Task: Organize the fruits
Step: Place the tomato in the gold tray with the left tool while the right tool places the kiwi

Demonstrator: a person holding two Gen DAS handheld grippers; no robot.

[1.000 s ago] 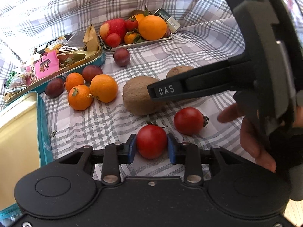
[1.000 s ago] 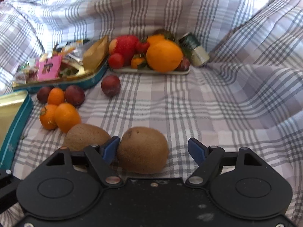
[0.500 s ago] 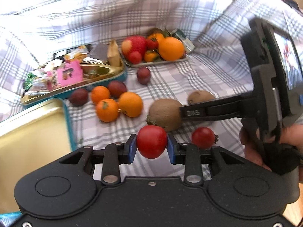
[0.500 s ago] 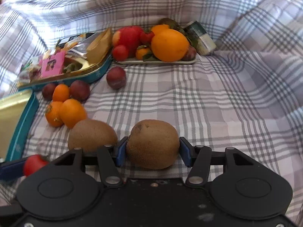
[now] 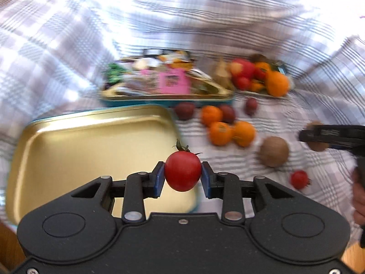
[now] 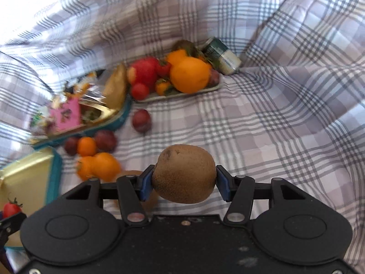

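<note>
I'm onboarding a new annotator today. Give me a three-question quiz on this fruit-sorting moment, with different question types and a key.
1. Multiple choice: What does the left claw hold? A) orange B) tomato C) plum
2. True or false: The right claw is shut on a kiwi.
3. Fill in: In the left wrist view, the held tomato shows in front of the empty ____ tin tray.

Key: 1 B; 2 true; 3 gold
</note>
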